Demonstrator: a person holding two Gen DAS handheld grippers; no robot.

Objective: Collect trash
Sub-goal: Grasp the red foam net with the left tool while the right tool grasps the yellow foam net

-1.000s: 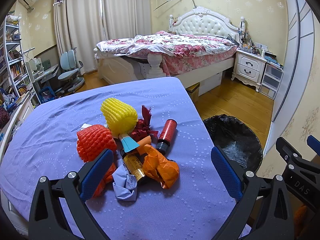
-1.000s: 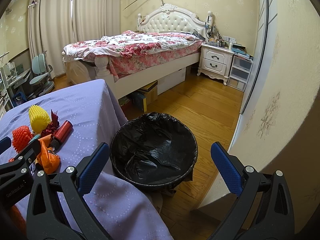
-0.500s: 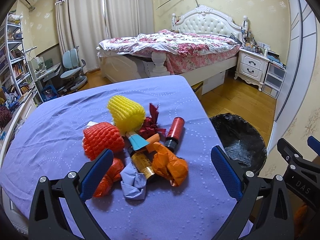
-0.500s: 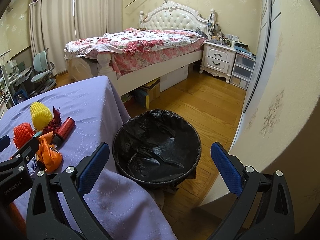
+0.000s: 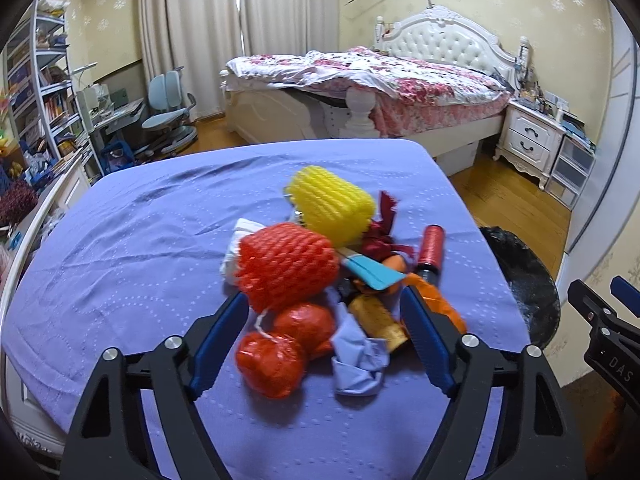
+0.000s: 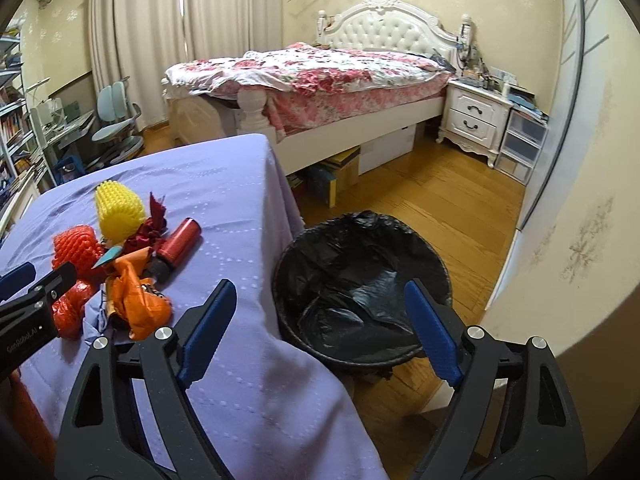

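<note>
Heaped mid-tabletop (image 5: 120, 240), beside the black-lined bin (image 6: 360, 276): orange foam net (image 5: 286, 268), yellow foam net (image 5: 330, 204), red crumpled bags (image 5: 280, 352), lilac wad (image 5: 358, 356). Probably featherlight, springy, easily crushed; best pinched across the middle. Left gripper (image 5: 324, 340) jaws just narrowing, partly open, astride bags and wad, clamping nothing. Right gripper (image 6: 320, 332) likewise narrowing, empty, over bin edge.
</note>
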